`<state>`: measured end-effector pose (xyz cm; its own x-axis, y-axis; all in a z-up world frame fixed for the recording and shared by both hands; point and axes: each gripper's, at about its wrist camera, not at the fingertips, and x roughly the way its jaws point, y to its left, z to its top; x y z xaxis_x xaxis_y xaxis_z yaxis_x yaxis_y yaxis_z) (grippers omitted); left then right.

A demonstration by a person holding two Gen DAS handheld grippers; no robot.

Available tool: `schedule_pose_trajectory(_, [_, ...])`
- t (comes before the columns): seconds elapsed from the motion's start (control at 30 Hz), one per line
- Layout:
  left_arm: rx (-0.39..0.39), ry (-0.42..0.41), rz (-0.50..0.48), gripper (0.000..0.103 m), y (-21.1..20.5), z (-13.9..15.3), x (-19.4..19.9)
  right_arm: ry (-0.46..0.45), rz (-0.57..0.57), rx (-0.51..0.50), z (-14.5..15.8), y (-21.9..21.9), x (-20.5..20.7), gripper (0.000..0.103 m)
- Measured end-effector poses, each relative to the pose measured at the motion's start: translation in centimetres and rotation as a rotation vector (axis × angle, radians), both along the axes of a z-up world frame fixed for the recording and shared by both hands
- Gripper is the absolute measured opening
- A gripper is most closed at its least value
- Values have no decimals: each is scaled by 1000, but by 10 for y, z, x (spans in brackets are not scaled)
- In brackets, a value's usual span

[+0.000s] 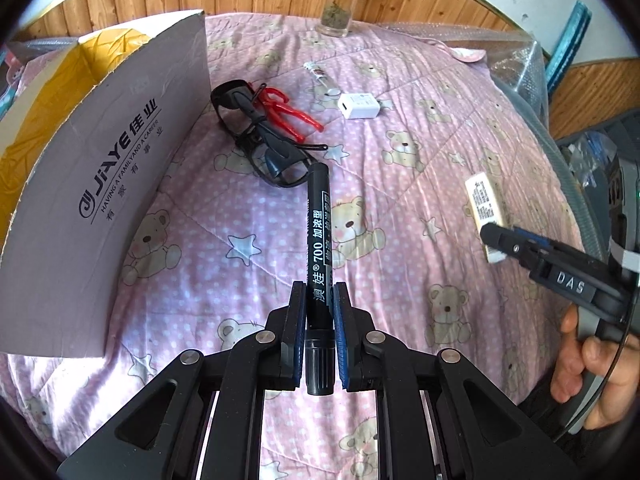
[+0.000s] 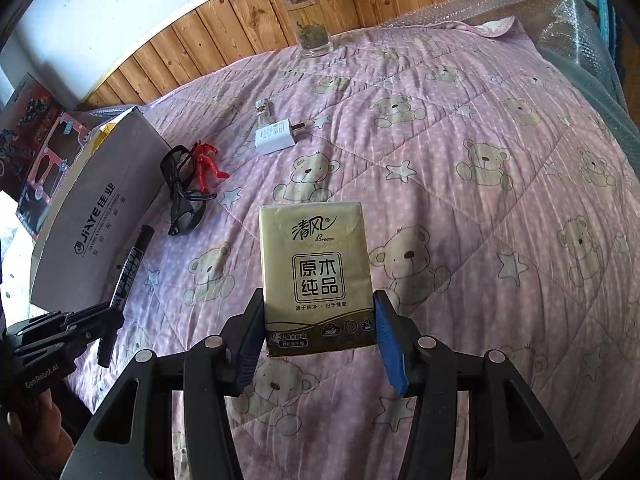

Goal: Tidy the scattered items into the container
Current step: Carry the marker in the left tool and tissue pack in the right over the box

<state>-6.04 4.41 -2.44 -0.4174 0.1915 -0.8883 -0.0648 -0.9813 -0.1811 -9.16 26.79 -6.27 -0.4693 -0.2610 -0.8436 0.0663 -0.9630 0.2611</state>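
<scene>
A pink quilt [image 1: 400,152] printed with bears and stars covered the surface, backed by wood panelling. At its left edge stood the grey cardboard box [image 1: 104,184], flap raised, yellow lining visible inside. A glass jar [image 2: 308,20] with a metal lid stood at the far edge by the panelling.

The right gripper [image 2: 316,320] had its jaws set wide around a gold tissue pack [image 2: 318,276], blue pads pressed against both sides, the pack lifted above the quilt. The left gripper [image 1: 320,300] was clamped narrowly on a black marker [image 1: 318,240], which pointed away towards the glasses.

Black glasses [image 1: 260,136] lay just beside the box, touching a red clip [image 1: 288,110]. A white charger [image 1: 359,106] lay further out, with a small tube [image 1: 320,76] just beyond it.
</scene>
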Motion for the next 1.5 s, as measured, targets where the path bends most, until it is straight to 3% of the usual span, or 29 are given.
schedule_pose_trajectory(0.63, [68, 56, -14, 14, -14, 28, 27, 2, -54, -70, 12, -25, 64, 52])
schedule_pose_trajectory(1.5, [201, 160, 60, 14, -77, 71, 44, 114, 24, -31, 86, -105, 85, 52])
